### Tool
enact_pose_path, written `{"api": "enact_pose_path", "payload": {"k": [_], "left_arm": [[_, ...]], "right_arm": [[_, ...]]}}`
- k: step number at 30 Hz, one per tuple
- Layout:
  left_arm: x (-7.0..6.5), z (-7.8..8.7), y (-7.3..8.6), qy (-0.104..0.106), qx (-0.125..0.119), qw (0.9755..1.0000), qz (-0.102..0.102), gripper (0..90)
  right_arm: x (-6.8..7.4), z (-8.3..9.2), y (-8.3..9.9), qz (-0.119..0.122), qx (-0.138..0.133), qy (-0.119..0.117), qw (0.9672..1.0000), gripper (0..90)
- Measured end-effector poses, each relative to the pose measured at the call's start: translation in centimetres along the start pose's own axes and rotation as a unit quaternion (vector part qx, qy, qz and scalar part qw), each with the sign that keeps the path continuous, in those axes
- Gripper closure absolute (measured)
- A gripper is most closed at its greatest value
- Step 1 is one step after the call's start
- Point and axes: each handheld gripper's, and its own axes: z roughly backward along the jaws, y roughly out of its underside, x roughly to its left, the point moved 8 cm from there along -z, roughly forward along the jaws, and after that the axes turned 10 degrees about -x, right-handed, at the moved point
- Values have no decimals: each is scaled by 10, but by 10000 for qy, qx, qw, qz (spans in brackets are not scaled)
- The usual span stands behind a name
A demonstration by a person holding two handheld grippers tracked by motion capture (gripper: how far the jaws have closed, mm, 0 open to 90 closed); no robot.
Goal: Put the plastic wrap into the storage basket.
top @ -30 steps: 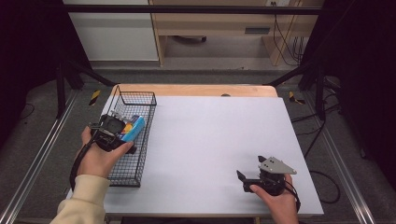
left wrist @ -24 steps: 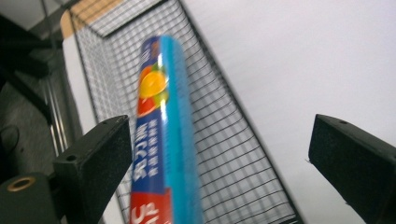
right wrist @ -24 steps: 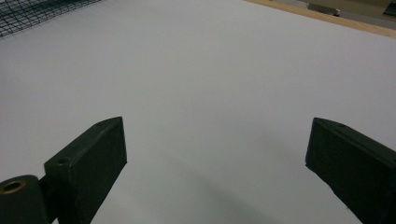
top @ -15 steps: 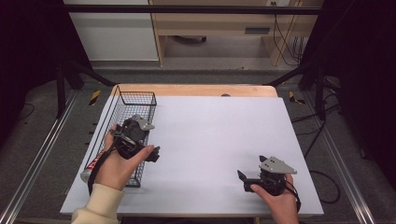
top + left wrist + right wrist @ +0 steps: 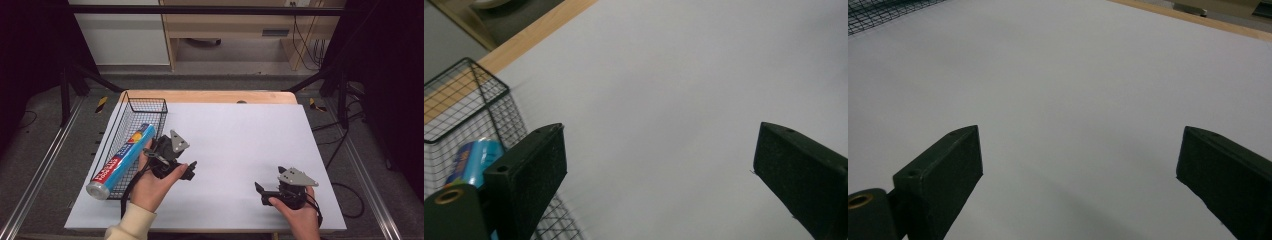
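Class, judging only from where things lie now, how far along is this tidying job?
Done: the blue foil roll lies in the wire basket, one end jutting over its near rim. In hand: nothing; the left gripper and right gripper are open over the white table. Left: apparently nothing.

the print on the blue roll (image 5: 122, 160) is too small to read. in the left gripper view the roll (image 5: 474, 157) sits half behind the near jaw of the left tongs (image 5: 659, 160), and the wire basket (image 5: 469, 100) runs off the picture's left edge.
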Motion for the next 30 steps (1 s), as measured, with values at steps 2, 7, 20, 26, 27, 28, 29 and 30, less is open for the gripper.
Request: {"api": "enact_pose_path", "payload": {"k": [2,7,20,26,27,28,29,30], "left_arm": [[-6,-6,2,79,-34,10000,3,70],[-18,-19,7,244,-163,9996,56,74],[-33,-48,37,587,-334,9976,180,88],[-35,-52,53,625,-419,9971,81,84],[-36,-52,55,631,-469,9968,125,83],[-36,-51,58,677,-509,9963,151,83],[-36,-50,60,698,-555,9958,201,82],[-36,-49,63,691,-596,9956,226,82]], "right_arm": [[0,0,0,6,-2,2,10000,50],[0,0,0,30,7,-5,10000,54],[-1,0,0,65,17,17,10000,53],[-2,0,1,76,40,12,10000,52],[-2,0,1,78,44,28,10000,52],[-3,0,1,86,48,47,9999,49],[-4,0,3,64,85,62,9999,47],[-5,-1,4,52,111,83,9999,47]]}}
